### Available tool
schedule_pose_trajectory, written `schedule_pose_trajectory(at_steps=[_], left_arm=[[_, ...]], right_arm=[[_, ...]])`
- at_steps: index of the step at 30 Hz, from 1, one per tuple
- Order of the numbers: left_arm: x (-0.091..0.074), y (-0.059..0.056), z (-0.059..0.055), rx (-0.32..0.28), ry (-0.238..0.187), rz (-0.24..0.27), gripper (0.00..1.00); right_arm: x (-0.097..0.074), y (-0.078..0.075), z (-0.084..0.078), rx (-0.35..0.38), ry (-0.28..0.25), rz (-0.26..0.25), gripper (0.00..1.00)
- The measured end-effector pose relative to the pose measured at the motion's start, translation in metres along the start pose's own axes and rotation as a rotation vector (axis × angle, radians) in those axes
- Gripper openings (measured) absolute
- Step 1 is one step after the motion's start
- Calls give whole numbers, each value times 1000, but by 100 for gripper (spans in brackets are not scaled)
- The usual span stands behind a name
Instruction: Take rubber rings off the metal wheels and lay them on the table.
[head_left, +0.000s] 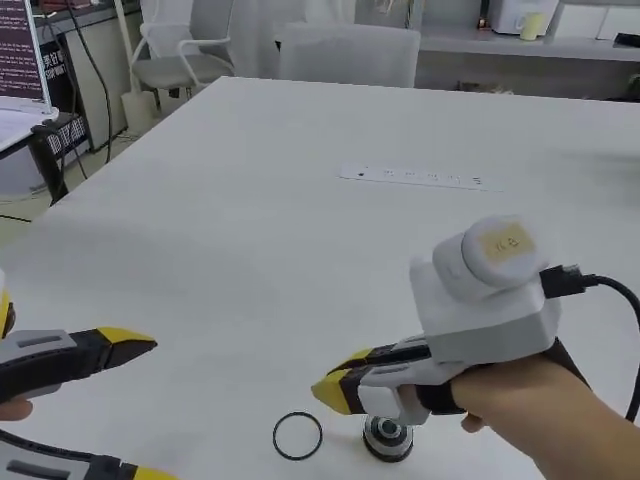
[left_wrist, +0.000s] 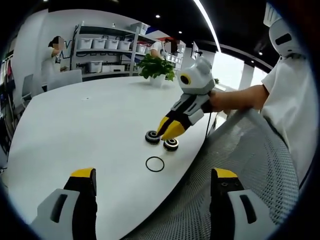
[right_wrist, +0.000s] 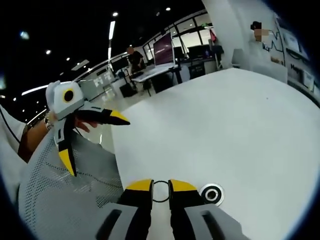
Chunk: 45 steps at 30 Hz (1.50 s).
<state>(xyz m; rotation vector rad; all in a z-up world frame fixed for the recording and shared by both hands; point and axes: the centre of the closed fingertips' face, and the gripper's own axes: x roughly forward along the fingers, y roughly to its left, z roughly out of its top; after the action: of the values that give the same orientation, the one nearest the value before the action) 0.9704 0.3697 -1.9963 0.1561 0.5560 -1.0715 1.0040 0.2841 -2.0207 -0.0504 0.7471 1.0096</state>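
Observation:
A loose black rubber ring lies flat on the white table near its front edge. Just right of it stands a small metal wheel, under my right gripper, whose yellow tips are shut and hover just above the table. The left gripper view has the ring, two wheels side by side, and the right gripper above them. My left gripper is wide open and holds nothing. In the right gripper view, the ring sits past my right gripper, with one wheel beside.
A white power strip is set in the table's middle. Chairs stand at the far side, and a grey mesh chair is at the near edge. A potted plant sits at one end. People stand by shelves.

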Motion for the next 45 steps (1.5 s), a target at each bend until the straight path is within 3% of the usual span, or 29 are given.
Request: schedule_pose_trajectory(at_steps=[8,12,14,24,31,34,38,45], left_arm=[[-1,1,-2,-25,2,-3,92],[-1,0,3,-26,-30,-9,93],[-1,0,2,-30,-24,-7,93],[1,-6,-3,-1,16,-39,94],[2,-9,-1,21,12,-55,93],[-1,-7,10,-19,-58,-56,93],[-4,-4,24,56,-105,-23,94],[-6,0,38,72,-126,-18,93]], right_arm=[[-17,3,16,16,-72,0,15],[-31,2,35,35,-161,2,19],[-39,-2,39,48,-192,2,21],[-71,-20,30,31,-226,-42,28],[-75,-23,16,-57,-187,-79,29],[-70,-22,9,-98,-159,-76,29],[-65,-28,-5,-110,-103,-76,28],[-56,-36,-24,-100,-37,-63,28]])
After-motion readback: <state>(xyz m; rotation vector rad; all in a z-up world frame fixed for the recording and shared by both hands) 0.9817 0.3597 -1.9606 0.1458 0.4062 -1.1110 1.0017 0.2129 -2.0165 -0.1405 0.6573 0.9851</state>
